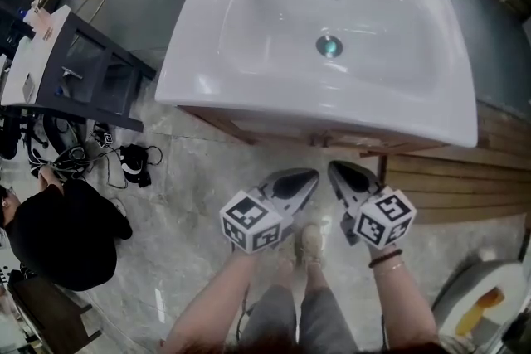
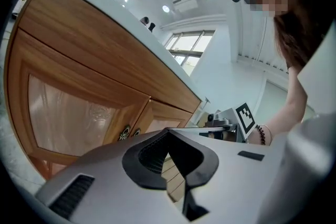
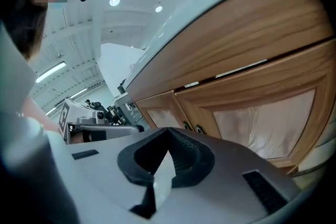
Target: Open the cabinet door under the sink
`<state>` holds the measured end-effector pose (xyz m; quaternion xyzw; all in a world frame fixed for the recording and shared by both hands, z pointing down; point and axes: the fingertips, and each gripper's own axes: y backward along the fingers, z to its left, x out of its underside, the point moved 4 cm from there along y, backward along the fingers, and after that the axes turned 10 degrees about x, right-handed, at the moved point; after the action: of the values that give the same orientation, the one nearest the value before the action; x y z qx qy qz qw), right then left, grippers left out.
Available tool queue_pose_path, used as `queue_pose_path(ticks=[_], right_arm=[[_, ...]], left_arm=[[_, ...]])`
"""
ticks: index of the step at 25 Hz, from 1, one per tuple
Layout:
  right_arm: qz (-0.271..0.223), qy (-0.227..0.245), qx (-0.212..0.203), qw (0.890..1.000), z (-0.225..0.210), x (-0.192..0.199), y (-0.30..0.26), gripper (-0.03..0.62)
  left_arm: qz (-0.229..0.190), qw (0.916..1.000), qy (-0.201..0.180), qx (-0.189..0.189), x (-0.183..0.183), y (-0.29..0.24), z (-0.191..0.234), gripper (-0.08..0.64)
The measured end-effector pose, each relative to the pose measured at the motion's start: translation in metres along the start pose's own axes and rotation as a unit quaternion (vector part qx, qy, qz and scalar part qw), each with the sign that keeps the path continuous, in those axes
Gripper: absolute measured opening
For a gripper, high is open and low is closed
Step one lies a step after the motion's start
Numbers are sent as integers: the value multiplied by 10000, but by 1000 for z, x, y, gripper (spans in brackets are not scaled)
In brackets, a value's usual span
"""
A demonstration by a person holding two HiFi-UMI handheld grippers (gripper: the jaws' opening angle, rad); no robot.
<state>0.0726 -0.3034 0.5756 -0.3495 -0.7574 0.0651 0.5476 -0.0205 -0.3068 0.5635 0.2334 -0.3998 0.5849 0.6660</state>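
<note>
Glossy white rounded basin point(image 1: 398, 91) above grained wooden, frosted-paned cabinet doors point(image 2: 107, 89)

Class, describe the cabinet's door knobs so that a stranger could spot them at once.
Start at the big white sink; beneath it is a wooden cabinet with two frosted-panel doors. Where the doors meet sit two small dark knobs, the only dark fittings on the pale wood.
</note>
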Motion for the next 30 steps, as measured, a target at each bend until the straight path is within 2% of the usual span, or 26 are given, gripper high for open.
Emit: queue_pose_path(ticks=[23,30], right_arm=[[254,-294,362,9986,-40,40,-44,-3],[310,-429,550,9971,-47,43,-54,35]], left_arm=[[161,9998,-41,-94,35,-19,39,9],[182,9998,21,-96,43,-17,41,8]])
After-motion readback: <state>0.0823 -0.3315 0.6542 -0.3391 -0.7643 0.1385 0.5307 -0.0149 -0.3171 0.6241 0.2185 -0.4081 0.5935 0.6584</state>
